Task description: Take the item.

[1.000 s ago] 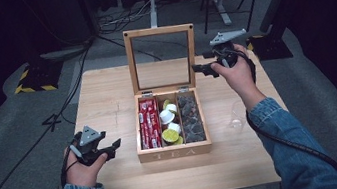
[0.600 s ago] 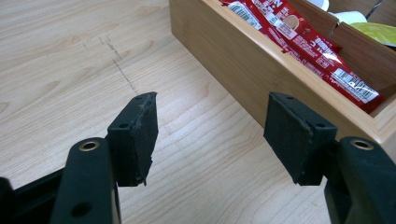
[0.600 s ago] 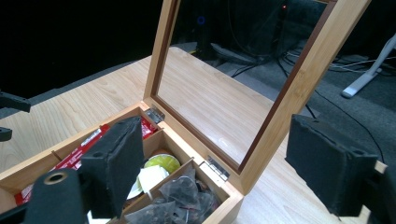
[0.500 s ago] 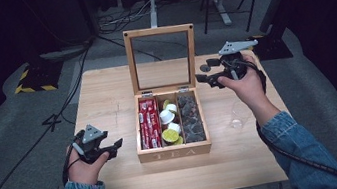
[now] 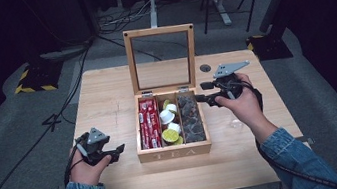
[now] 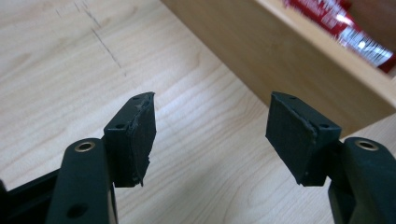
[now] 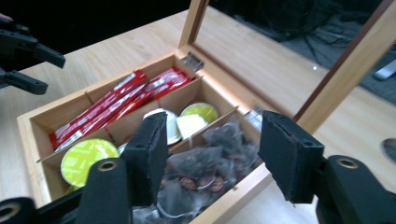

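Right gripper at frame centre-right, fingers spread over box, likely reaching for sachets; next lower, pinch. Left gripper spread, idle.

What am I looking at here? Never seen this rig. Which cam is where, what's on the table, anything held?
No robot: a person holds a hand-operated gripper in each hand. The high view looks down on the table; the left gripper rests beside the open wooden tea box, and the right gripper hovers at its right edge. The other two pictures come from cameras riding on each gripper, looking along its black jaws. The box has three compartments: red sachets, round capsules, dark tea bags. Both grippers are open, holding nothing.
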`<state>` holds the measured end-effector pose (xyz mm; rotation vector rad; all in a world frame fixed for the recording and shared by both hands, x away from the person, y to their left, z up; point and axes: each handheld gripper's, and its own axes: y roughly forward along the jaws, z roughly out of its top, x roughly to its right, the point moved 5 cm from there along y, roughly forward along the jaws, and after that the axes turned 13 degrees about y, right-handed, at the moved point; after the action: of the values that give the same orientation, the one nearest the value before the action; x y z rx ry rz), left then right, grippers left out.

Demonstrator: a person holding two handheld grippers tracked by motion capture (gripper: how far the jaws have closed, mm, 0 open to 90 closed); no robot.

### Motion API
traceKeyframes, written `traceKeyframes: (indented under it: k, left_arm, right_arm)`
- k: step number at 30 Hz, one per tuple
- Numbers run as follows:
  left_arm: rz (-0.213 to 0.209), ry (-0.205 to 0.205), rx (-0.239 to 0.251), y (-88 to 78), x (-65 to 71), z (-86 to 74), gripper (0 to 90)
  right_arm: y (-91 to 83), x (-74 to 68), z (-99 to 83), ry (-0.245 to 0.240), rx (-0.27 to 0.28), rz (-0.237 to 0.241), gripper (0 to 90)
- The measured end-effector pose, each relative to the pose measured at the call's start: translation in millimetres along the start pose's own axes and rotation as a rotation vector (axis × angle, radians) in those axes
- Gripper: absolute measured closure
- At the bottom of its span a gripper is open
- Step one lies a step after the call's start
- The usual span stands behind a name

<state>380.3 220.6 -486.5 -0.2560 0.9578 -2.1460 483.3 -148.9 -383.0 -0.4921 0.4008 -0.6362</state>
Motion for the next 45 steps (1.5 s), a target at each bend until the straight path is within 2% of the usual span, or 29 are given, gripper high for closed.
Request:
traceKeyframes:
  k: [2,6,9,13,21,25,29,35,45]
  left_arm:
    - [-0.007,0.008,-0.042,3.7,0.7,-5.2,33.6]
    - [0.011,0.038,-0.087,7.9,1.0,-9.2,32.8]
    - [-0.009,0.021,-0.086,13.1,3.0,-14.0,32.9]
    - [-0.018,0.020,-0.115,18.4,3.7,-19.8,33.0]
    - [-0.031,0.026,-0.120,25.8,5.7,-25.9,31.7]
    - [-0.038,0.023,-0.128,29.8,6.9,-29.8,31.7]
    - [-0.045,0.034,-0.107,32.7,6.8,-30.2,30.1]
    - [-0.035,0.051,-0.090,36.0,6.5,-29.9,27.0]
    - [-0.029,0.053,-0.055,39.4,6.1,-30.2,24.2]
  right_arm:
    - [5.7,-0.8,-7.1,0.010,-0.019,0.005,43.4]
    - [15.6,-1.7,-16.6,0.017,-0.062,-0.009,44.2]
    - [24.9,-3.8,-22.5,0.018,-0.092,-0.007,45.0]
    - [35.8,-5.1,-29.4,0.016,-0.124,-0.014,44.6]
    - [59.0,-4.6,-42.4,0.011,-0.187,-0.009,40.9]
    - [68.1,-3.9,-45.5,0.014,-0.208,-0.010,42.0]
    - [77.5,-1.2,-48.0,0.014,-0.232,-0.025,44.8]
    - [86.1,6.1,-48.7,0.035,-0.232,-0.047,48.8]
    - [95.1,11.0,-50.0,0.025,-0.240,-0.065,53.7]
